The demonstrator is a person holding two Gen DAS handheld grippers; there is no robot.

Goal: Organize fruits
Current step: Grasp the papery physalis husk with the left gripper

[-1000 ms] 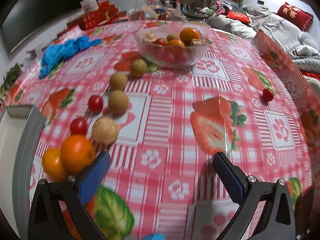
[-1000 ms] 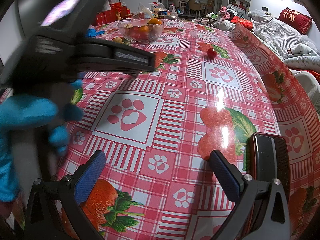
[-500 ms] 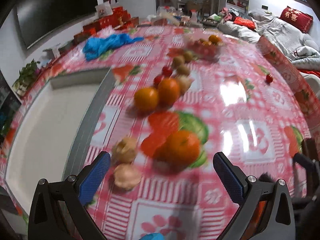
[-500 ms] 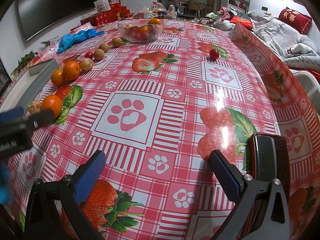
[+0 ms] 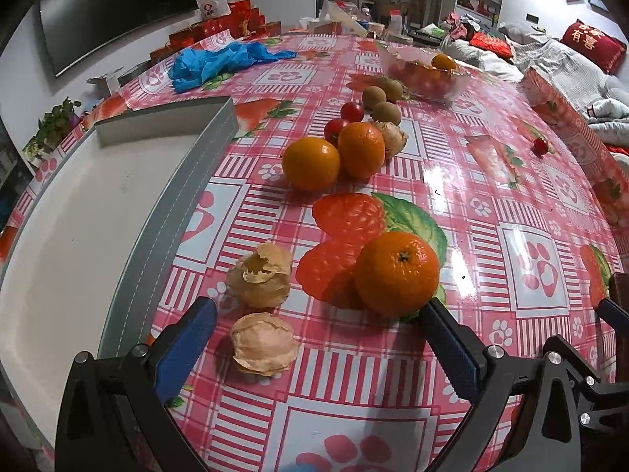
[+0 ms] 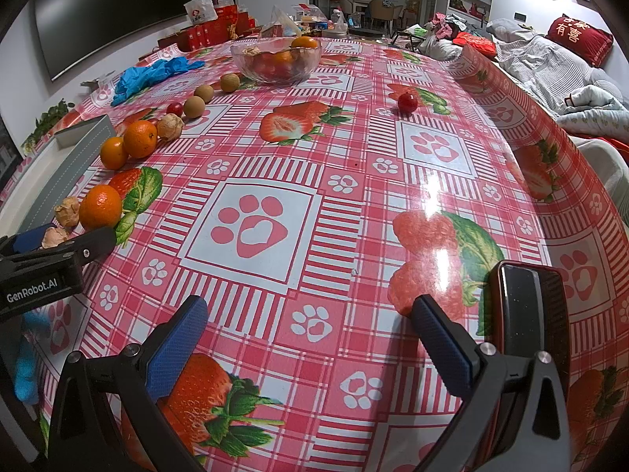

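Observation:
My left gripper (image 5: 318, 322) is open, low over the table's near left end. A papery husked fruit (image 5: 263, 348) lies between its fingers, with a second one (image 5: 261, 275) and an orange (image 5: 397, 273) just ahead. Further on, two oranges (image 5: 310, 163), cherry tomatoes (image 5: 352, 111) and brown kiwis (image 5: 387, 112) trail toward a glass bowl (image 5: 424, 74) of fruit. A white tray with a grey rim (image 5: 173, 204) lies to the left. My right gripper (image 6: 310, 314) is open over bare tablecloth, holding nothing. A lone cherry tomato (image 6: 407, 101) sits far right.
A black phone-like slab (image 6: 530, 314) lies beside my right gripper's right finger. Blue gloves (image 6: 153, 72) are heaped at the far left, red boxes behind them. The tablecloth drops off at the right edge toward a sofa.
My left gripper has pulled back from near the bowl to the table's near end, bringing the tray and husked fruits into view. The right gripper has stayed still.

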